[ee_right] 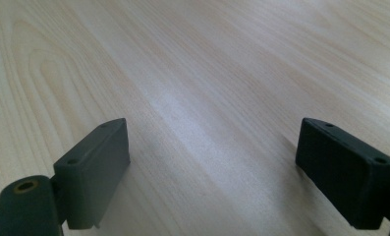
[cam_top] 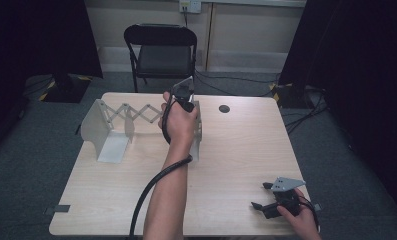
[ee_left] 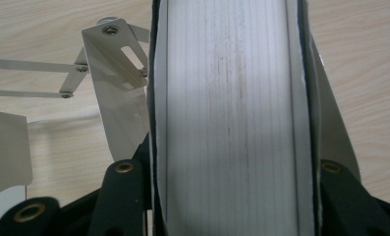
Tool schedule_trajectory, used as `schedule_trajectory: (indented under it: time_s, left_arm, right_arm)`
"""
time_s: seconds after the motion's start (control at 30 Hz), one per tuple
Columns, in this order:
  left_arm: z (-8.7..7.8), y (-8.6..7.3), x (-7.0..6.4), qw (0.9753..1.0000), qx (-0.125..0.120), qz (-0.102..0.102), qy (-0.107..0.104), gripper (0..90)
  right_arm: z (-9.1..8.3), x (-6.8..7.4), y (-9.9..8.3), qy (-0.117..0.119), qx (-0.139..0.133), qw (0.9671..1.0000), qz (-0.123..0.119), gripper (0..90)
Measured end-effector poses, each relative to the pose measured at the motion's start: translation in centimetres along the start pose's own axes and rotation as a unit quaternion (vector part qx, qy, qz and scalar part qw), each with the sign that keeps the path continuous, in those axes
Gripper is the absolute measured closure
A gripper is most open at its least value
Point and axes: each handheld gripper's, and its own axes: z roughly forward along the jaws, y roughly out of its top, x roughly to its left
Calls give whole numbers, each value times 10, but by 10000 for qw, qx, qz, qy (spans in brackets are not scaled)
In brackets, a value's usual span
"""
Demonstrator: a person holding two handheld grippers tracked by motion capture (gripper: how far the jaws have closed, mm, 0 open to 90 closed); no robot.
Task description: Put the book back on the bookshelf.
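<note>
Gripping a thick book [ee_left: 229, 118] across its covers, the left gripper [cam_top: 185, 97] holds it over a metal rack [cam_top: 103, 125]; it looks heavy and stiff, best clamped mid-spine. Right gripper [cam_top: 266, 196] rests open on the table [cam_top: 236, 150].

The table [cam_top: 236, 150] is seen from above and forward in the high view. Its wood is met closely in both gripper views, the expanding rack [ee_left: 114, 83] at ten o'clock.

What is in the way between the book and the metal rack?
Nothing visible. The left gripper holds the book page-edge up at the rack's right end plate, with bare table beside it. The right gripper rests open, far off.
</note>
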Motion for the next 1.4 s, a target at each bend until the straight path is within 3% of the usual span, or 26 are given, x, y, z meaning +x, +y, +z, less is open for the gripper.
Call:
schedule_trajectory:
  time_s: [0.47, 0.8, 1.4]
  left_arm:
    - [3, 1, 1, 9996, -181, -189, 139, 525]
    - [0, -4, 1, 9994, -319, 40, 115, 496]
    - [-17, -19, 9, 9980, -413, 366, -301, 422]
  right_arm:
    - [0, 0, 0, -2, 0, 10000, 3, 124]
    - [0, 0, 0, -1, -1, 10000, -1, 124]
    - [0, 0, 0, -1, 1, 10000, 3, 124]
